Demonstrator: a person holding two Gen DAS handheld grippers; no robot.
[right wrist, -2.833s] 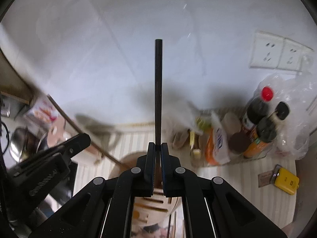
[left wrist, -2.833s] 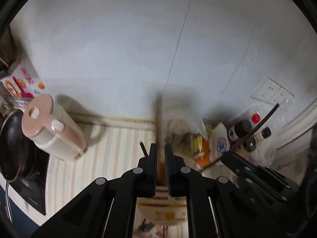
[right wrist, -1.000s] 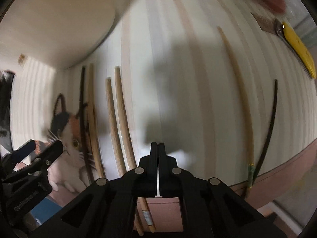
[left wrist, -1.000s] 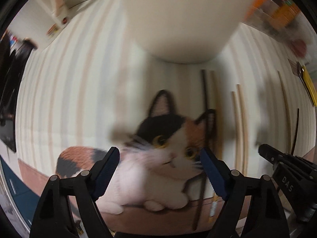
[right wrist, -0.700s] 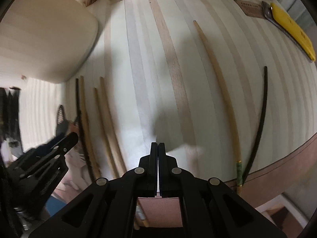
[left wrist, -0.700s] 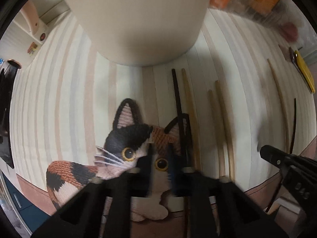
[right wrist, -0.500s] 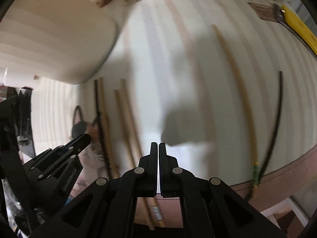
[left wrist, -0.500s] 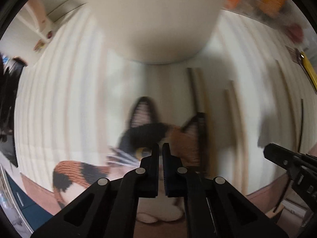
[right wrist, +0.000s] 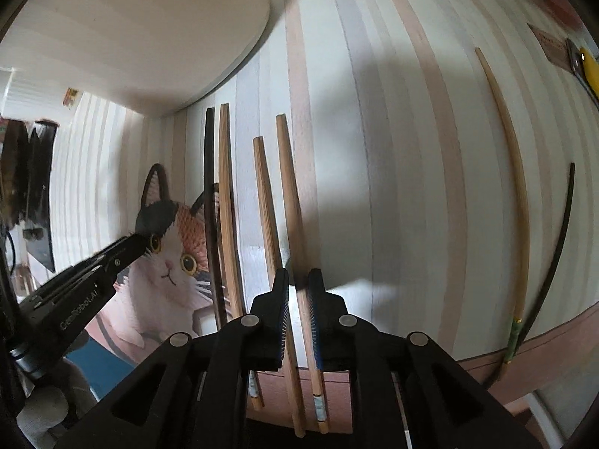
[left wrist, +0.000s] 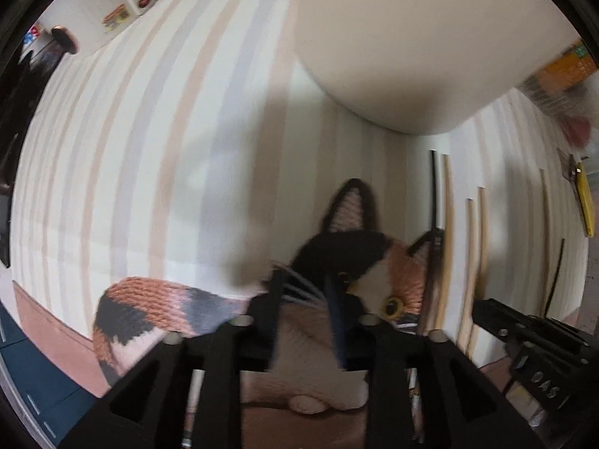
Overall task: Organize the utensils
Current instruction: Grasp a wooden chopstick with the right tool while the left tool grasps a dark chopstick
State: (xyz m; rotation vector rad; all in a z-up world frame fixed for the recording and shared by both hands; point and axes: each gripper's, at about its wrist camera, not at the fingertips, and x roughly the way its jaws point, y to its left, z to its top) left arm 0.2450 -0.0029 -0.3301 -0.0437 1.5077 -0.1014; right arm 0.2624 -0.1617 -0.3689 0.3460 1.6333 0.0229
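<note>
The wooden chopstick under the right hand-held gripper is a thin, stiff, light stick with a smooth surface, so it will likely roll or slip unless it is pinched squarely across its width. The best hold looks to be on the thicker lower half, near where the jaws now sit. They have just been opening a crack and straddle the stick; whether the pads touch it I cannot tell.

It lies flat on the striped tabletop, just right of the cat picture, with three other sticks between them. Its long axis runs from the tabletop's near edge toward the cream holder, tip pointing at the holder.

The left hand-held gripper hangs part open over the cat picture, its jaws just having been opening, with nothing between them.
</note>
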